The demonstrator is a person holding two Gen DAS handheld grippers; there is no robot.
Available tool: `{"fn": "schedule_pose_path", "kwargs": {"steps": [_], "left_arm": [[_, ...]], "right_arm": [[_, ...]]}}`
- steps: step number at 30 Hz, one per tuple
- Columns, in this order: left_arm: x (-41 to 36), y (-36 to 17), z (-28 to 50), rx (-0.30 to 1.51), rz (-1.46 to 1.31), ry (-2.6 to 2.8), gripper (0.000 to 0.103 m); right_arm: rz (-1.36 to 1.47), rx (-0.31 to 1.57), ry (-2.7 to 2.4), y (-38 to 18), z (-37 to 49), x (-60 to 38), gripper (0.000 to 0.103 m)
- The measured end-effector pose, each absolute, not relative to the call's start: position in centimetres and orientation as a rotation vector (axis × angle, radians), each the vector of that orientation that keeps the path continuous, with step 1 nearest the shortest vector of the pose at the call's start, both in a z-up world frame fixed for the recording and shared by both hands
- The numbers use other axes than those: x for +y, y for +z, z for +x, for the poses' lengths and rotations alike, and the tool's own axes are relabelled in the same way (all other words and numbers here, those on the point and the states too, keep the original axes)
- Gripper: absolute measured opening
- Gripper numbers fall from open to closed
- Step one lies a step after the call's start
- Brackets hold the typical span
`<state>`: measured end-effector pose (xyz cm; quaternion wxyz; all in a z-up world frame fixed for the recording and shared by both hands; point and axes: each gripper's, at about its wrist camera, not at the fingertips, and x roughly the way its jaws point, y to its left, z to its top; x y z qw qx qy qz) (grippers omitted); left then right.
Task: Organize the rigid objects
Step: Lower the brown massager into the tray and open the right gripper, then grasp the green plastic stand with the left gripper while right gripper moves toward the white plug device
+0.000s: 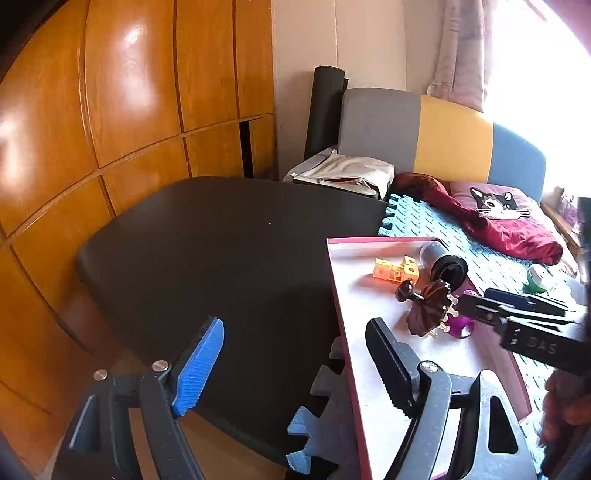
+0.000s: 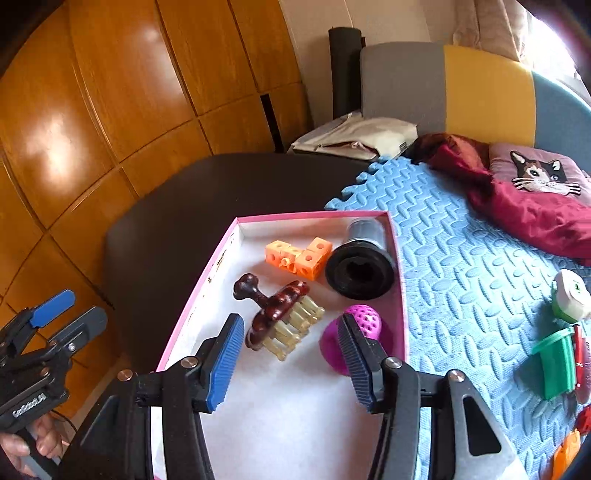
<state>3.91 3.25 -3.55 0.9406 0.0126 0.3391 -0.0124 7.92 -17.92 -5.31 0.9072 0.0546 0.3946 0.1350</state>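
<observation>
Daylight floods in from a window (image 1: 546, 55) at upper right, blown out to white; glare patches shine on the wooden wardrobe doors (image 1: 136, 33). Fisheye distortion bends edges, with dark vignetted corners.

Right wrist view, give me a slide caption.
Open right tongs hover over pink-rimmed box holding massager, orange cubes, purple ball.

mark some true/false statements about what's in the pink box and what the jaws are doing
1. The pink-rimmed box holds the orange cube block. True.
2. The right gripper grips the purple ball. False: its jaws are open and hold nothing.
3. The black cylinder lies on its side in the box. True.
4. The brown massager sits on the blue foam mat. False: it is in the box.
5. The left gripper is shut on a toy. False: open, empty.
</observation>
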Motion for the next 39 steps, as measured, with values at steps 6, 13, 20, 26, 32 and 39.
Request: {"fn": "schedule_pose_path", "kwargs": {"steps": [6,13,20,26,32,39], "left_arm": [[2.7,-3.6,3.7,0.697,0.029,-0.048,0.082],[1.6,-3.6,3.6,0.701,0.049,-0.076,0.083],[0.1,-3.4,3.5,0.7,0.073,-0.114,0.083],[-1.4,-3.3,3.4,0.703,0.109,-0.143,0.083],[-3.1,-2.9,3.8,0.705,0.117,-0.198,0.083],[-7.9,-2.5,4.3,0.716,0.159,-0.323,0.083]], "right_arm": [[0.095,0.782,0.241,-4.0,6.2,-20.4,0.054],[0.11,0.751,0.141,-2.7,4.5,-25.6,0.054],[0.111,0.734,0.002,-2.2,3.0,-31.7,0.054],[0.131,0.689,-0.178,-2.6,1.2,-38.0,0.054],[0.326,0.66,-0.451,-4.6,-1.4,-45.8,0.054],[0.553,0.563,-0.505,-4.3,-3.9,-49.9,0.054]]}}
